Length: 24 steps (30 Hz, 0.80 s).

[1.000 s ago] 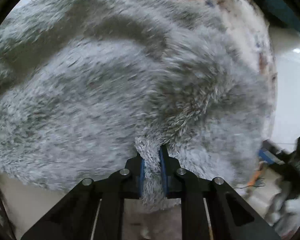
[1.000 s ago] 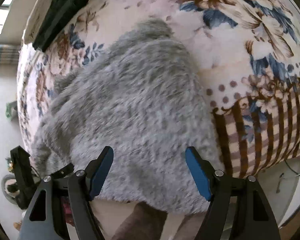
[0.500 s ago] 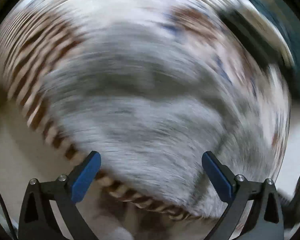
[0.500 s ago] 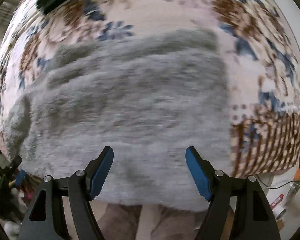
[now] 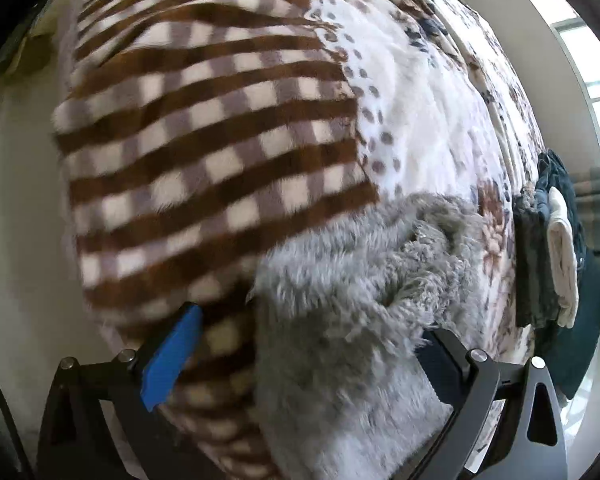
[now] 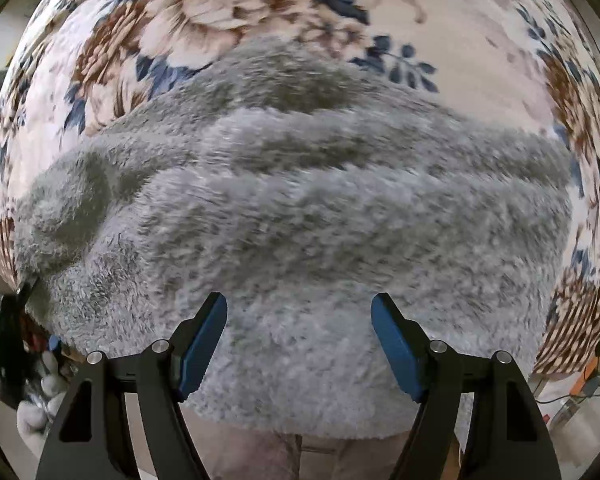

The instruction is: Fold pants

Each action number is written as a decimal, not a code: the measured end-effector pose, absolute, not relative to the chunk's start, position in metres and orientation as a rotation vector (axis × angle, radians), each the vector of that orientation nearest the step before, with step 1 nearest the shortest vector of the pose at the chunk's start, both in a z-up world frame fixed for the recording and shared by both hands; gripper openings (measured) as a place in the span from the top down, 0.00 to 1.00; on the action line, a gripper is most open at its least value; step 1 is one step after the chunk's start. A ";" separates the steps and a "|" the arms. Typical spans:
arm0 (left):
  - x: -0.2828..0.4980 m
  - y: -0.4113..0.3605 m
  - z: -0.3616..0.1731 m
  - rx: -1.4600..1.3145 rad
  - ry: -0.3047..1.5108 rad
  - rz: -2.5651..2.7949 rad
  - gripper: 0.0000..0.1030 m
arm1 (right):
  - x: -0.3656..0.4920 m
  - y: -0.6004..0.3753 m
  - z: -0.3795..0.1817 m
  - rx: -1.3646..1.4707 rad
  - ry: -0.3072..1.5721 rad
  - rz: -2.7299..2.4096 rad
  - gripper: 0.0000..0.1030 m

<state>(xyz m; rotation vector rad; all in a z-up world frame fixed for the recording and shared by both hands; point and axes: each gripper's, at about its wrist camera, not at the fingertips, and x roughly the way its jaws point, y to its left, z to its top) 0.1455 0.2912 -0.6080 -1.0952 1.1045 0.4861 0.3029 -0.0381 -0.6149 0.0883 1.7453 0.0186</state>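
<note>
Crosswise in the right wrist view, grey fuzzy pants [image 6: 300,220], long axis left-right.

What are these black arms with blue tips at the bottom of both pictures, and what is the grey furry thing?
A person holds one hand tool in each hand. Each tool has a camera that looks along its two-finger claw. One picture comes from the left claw, the other from the right claw. The grey fluffy pants lie partly folded on a blanket with flowers and brown checks. Other folded clothes lie further away. Both claws are open and hold nothing; the left one's jaws have just opened.
</note>
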 end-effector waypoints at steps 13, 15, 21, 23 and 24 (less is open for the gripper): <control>0.155 0.259 -0.543 -0.766 1.030 0.464 0.72 | 0.306 -0.031 -0.614 -0.038 1.717 -0.027 0.25; 0.156 0.246 -0.525 -0.706 1.030 0.464 0.73 | 0.303 -0.037 -0.612 -0.064 1.715 -0.029 0.25; 0.159 0.189 -0.467 -0.548 0.985 0.414 0.74 | 0.290 -0.064 -0.602 -0.066 1.688 0.007 0.25; 0.163 0.162 -0.449 -0.508 0.966 0.375 0.74 | 0.285 -0.082 -0.595 -0.059 1.668 0.018 0.25; 0.167 0.146 -0.439 -0.480 0.959 0.338 0.74 | 0.283 -0.091 -0.592 -0.057 1.662 0.022 0.25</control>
